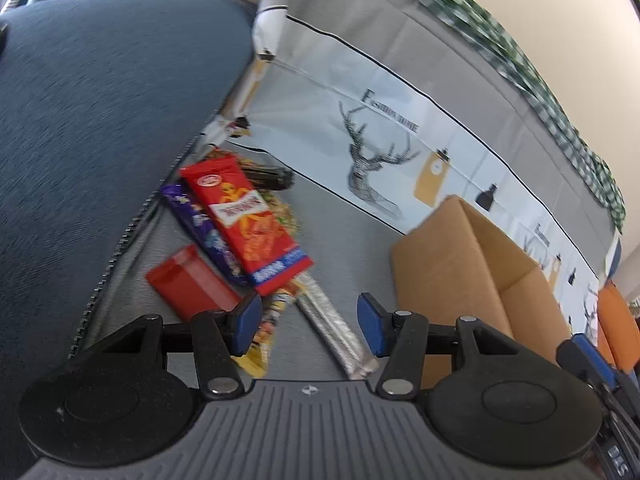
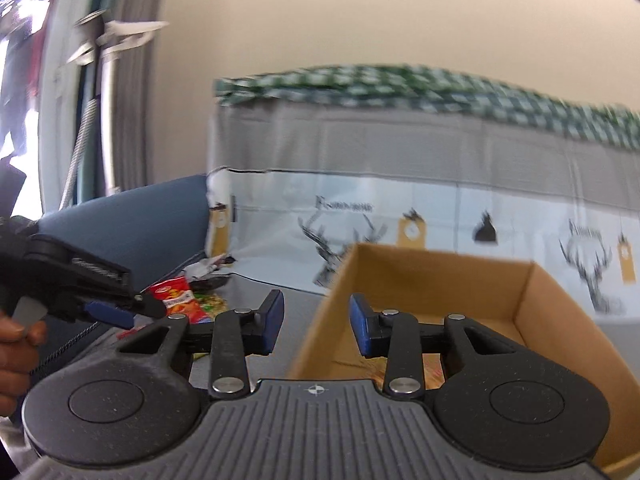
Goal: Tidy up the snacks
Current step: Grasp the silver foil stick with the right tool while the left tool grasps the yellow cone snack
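Progress: early stage, by my reading. Most snacks lie loose in a pile; the cardboard box (image 2: 532, 292) shows only one flat printed packet on its floor, partly hidden.
Snack pile: at 9 o'clock of the box, well apart, on a grey woven surface (image 1: 340, 232) beside a dark blue upholstered cushion (image 1: 100, 120).
Red snack bag (image 1: 248, 224): glossy film, flat, crimped ends, lying over the pile.
Purple wrapper (image 1: 200, 228): shiny, narrow, tucked under the red bag's left edge.
Red box (image 1: 192, 284): small, rigid, matte, at 7 o'clock of the red bag.
Silver packet (image 1: 336, 328): long foil strip, crimped, at 5 o'clock of the red bag.
Left gripper (image 1: 310, 320): blue pads spread, nothing pinched; hangs over the pile's near end.
Box: plain brown corrugated, open top, square corners.
Right gripper (image 2: 314, 322): pads apart, empty, over the box's left wall.
Remaining: nearly every snack is yet to be boxed.
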The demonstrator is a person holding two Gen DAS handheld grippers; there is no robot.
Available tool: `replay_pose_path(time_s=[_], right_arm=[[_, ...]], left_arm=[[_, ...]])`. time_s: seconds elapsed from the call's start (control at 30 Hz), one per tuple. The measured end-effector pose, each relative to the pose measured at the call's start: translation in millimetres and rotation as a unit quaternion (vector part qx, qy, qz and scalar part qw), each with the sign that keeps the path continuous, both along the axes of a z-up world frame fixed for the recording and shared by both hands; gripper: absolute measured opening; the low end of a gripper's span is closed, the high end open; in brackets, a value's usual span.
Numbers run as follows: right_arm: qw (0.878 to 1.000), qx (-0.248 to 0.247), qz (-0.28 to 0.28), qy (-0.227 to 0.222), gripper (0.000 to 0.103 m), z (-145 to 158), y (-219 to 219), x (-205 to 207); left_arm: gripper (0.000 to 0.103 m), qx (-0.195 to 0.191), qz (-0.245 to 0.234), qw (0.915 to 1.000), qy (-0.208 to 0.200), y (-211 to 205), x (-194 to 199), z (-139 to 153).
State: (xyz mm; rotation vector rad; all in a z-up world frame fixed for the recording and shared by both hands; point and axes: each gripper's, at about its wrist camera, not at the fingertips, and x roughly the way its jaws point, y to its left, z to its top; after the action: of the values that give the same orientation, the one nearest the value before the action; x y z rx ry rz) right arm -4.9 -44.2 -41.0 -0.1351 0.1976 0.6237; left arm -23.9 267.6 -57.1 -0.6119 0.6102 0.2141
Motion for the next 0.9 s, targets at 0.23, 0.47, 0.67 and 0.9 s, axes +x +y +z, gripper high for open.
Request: replay_pose_path(time_s=[0.23,0.47,0.67,0.9], right_arm=[[0.998,-0.027,0.05,-0.008,0.038,-18,49,-16],[0.996,-0.049,0.068,0.02,0.038,-40,91,-17],[0.996,-0.07,0.017,0.051,0.042,-65,121,14],[0.989,-0.103,-0.02,0.108,0.065,-89,144,55]], left_arm=[[0.057,-0.015,0.021,0.9996,-0.007,14,4,-13],[0.057,-0.018,0.021,0.9996,-0.011,23,4,-18],[0.057,-0.023,0.02,0.9995,-0.008,29,4,-22],[0.058,0.005,-0.016,0.9999,0.003,18,14,-25]])
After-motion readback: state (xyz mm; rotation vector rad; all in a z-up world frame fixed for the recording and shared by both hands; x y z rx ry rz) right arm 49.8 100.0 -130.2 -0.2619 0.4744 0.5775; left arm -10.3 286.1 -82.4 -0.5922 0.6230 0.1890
